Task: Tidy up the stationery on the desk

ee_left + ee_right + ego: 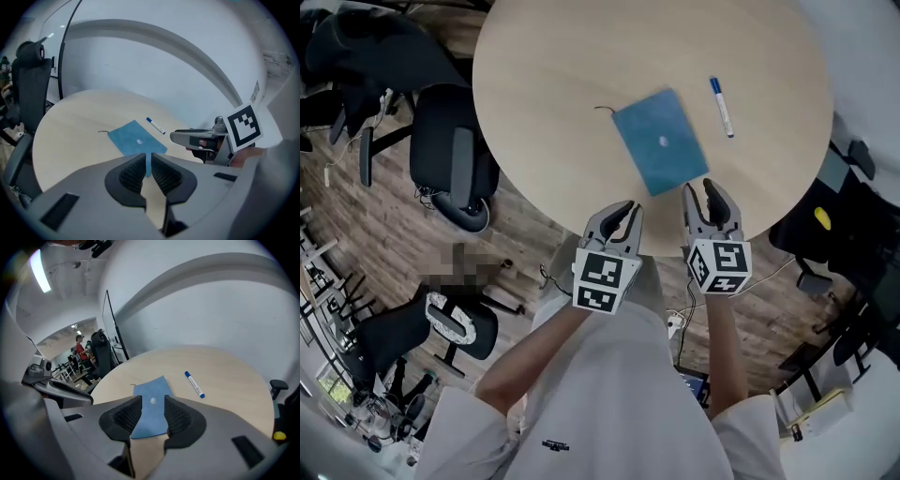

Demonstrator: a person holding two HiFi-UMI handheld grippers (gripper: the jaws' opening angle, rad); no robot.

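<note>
A flat blue pad [661, 141] with a small white dot lies on the round wooden table [544, 84], a thin dark cord at its far left corner. A white marker with a blue cap [721, 106] lies to its right. Both grippers hover over the table's near edge, short of the pad. My left gripper [630, 208] is shut with nothing in it; the left gripper view shows its pads [148, 161] nearly touching, the pad [137, 140] and marker [155, 125] beyond. My right gripper [700, 190] is open and empty; its jaws [153, 409] frame the pad [150, 390], the marker [194, 384] to the right.
A black office chair [455, 159] stands at the table's left edge and another [450, 323] behind me on the wood floor. Dark furniture with a yellow item [821, 218] sits at the right. A person [82, 350] stands far off in the background.
</note>
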